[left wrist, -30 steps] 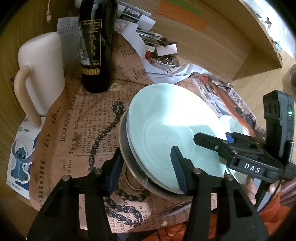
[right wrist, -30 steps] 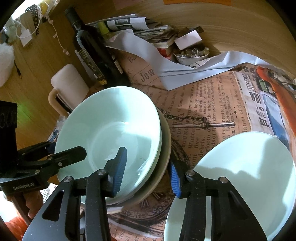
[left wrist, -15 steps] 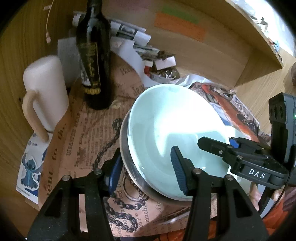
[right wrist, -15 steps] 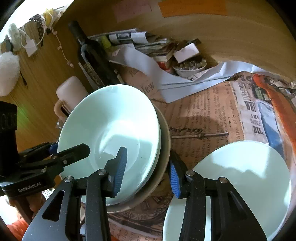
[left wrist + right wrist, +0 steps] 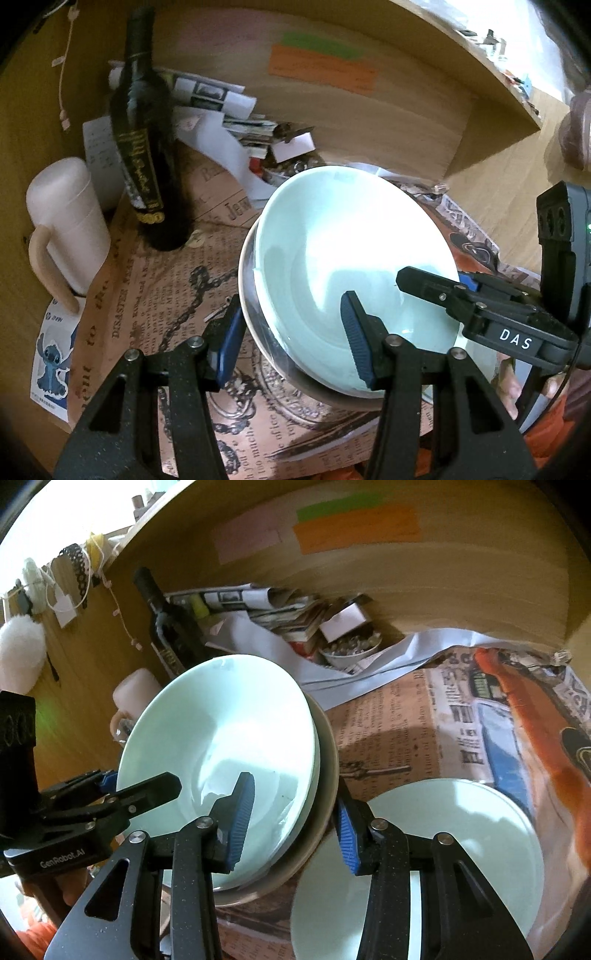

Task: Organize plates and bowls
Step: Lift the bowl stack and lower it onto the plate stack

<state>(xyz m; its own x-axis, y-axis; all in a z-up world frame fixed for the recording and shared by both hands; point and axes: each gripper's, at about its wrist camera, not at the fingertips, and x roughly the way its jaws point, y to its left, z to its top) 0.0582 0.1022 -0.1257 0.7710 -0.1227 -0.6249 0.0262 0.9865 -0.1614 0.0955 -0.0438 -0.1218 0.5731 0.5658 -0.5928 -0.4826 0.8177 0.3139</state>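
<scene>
A pale green bowl (image 5: 351,258) sits nested in a wider grey bowl (image 5: 246,295), and the stack hangs tilted above the newspaper-covered table. My left gripper (image 5: 291,332) is shut on the stack's near rim, one pad inside the green bowl and one outside under the grey one. From the opposite side my right gripper (image 5: 293,823) is shut on the rims of the green bowl (image 5: 221,738) and the grey bowl (image 5: 328,768) in the same way. A second pale green plate (image 5: 443,849) lies flat on the table below my right fingers.
A dark wine bottle (image 5: 142,147) and a pale lidded mug (image 5: 66,221) stand at the left. Behind them lie piled papers and a small bowl of bits (image 5: 351,650) against a wooden back wall (image 5: 406,579). A person's hand (image 5: 513,384) shows low on the right.
Both grippers have risen with the bowl stack held between them. The table, bottle and mug have dropped away and look smaller. The second plate has stayed on the table.
</scene>
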